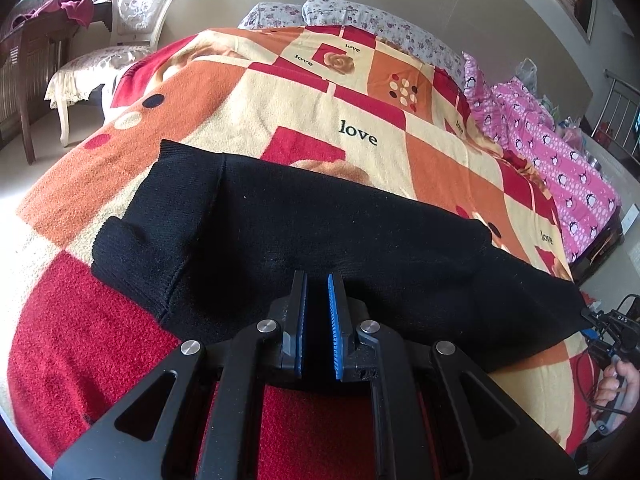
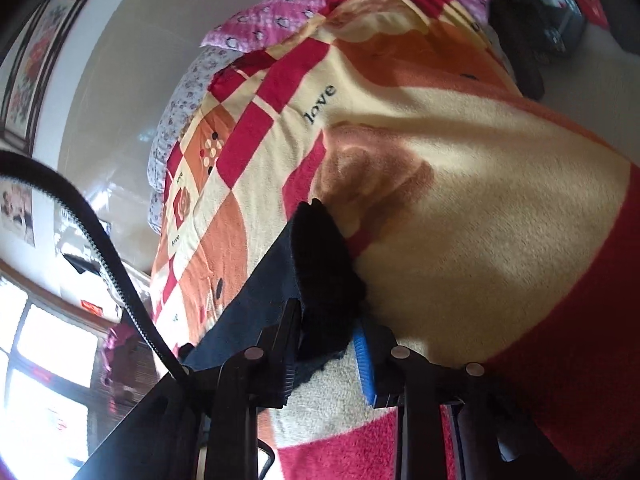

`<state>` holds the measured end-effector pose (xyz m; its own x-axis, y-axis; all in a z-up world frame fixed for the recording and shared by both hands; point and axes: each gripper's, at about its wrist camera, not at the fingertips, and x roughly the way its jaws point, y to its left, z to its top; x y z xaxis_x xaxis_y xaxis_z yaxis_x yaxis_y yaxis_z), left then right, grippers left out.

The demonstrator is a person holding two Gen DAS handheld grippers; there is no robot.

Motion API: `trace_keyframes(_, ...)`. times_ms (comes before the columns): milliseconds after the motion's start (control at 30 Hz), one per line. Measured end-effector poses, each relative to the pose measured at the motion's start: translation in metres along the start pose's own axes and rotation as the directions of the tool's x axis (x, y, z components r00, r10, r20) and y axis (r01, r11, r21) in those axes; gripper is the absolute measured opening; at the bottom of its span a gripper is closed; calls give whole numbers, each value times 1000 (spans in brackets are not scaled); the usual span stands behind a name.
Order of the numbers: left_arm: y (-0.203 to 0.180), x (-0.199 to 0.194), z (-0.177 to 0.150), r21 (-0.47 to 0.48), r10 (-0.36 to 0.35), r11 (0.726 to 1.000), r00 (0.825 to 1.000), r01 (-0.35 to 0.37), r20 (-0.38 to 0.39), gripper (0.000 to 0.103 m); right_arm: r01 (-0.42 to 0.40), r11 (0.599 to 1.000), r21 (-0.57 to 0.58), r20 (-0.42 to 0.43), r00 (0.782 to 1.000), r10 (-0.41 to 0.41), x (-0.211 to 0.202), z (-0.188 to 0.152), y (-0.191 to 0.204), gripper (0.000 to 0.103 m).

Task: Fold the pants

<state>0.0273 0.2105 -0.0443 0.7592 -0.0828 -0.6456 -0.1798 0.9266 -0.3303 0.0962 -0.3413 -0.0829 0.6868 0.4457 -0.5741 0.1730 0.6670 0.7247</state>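
Observation:
Black knit pants [image 1: 320, 220] lie crosswise on a bed blanket [image 1: 360, 120] patterned in red, orange and cream. My left gripper [image 1: 318, 280] sits at the pants' near edge, its blue pads almost together with dark fabric pinched in the narrow gap. In the right wrist view a bunched end of the pants [image 2: 320, 248] stands up between the fingers of my right gripper [image 2: 326, 314], filling the space from the black finger to the blue pad [image 2: 364, 360]. From there the cloth runs off taut to the left. A person's hand [image 1: 616, 388] shows at the pants' right corner.
A pink penguin quilt [image 1: 560, 152] lies along the bed's right side, with floral pillows [image 1: 360, 16] at the head. A white chair [image 1: 136, 12] and a dark wooden table [image 1: 32, 60] stand left of the bed. A black toothed strap [image 2: 100, 248] arcs through the right wrist view.

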Motion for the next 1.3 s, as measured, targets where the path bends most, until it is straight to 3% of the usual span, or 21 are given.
trace_keyframes(167, -2, 0, 0, 12, 10, 1000, 1000, -10, 7, 8, 26, 993, -114, 100, 995, -14, -1, -14, 5, 24)
trace_keyframes(300, -30, -8, 5, 104, -7, 995, 1000, 5, 22, 8, 33, 989, -144, 141, 990, -13, -1, -16, 7, 19)
trace_keyframes(400, -80, -14, 17, 166, -153, 974, 988, 153, -11, 8, 27, 987, -158, 160, 987, -2, -3, -17, 8, 15)
trace_keyframes(467, -127, -12, 25, 224, -232, 945, 971, 240, -62, 8, 53, 978, -203, 184, 983, -15, -6, -20, 16, 14)
trace_keyframes(533, -187, -4, 28, 329, -293, 885, 943, 330, -156, 9, 94, 961, -261, 206, 978, -39, -8, -23, 28, 11)
trace_keyframes(567, -220, 5, 27, 376, -321, 842, 920, 387, -227, 21, 119, 946, -302, 218, 975, -53, -8, -25, 36, 11)
trace_keyframes(600, -244, 12, 27, 392, -347, 807, 891, 443, -293, 42, 137, 932, -336, 229, 972, -60, -9, -27, 42, 10)
trace_keyframes(667, -289, 30, 27, 412, -363, 755, 849, 510, -385, 55, 166, 890, -425, 253, 966, -60, -10, -35, 58, 10)
trace_keyframes(700, -308, 41, 27, 412, -362, 739, 830, 533, -426, 55, 179, 868, -464, 266, 962, -57, -10, -40, 65, 10)
trace_keyframes(800, -343, 76, 35, 345, -356, 735, 766, 583, -536, 55, 217, 804, -554, 302, 952, -49, -10, -55, 80, 10)
trace_keyframes(900, -363, 98, 40, 314, -335, 744, 737, 589, -587, 55, 246, 750, -614, 329, 944, -40, -9, -67, 91, 10)
trace_keyframes(967, -376, 104, 36, 356, -291, 727, 732, 588, -616, 55, 255, 719, -647, 336, 941, -32, -8, -75, 97, 10)
trace_keyframes(1167, -400, 102, 20, 452, -194, 687, 744, 569, -640, 55, 313, 590, -745, 372, 928, -22, -3, -102, 116, 10)
trace_keyframes(1300, -397, 101, 17, 481, -166, 695, 770, 535, -616, 55, 335, 508, -794, 386, 923, -5, 0, -118, 126, 10)
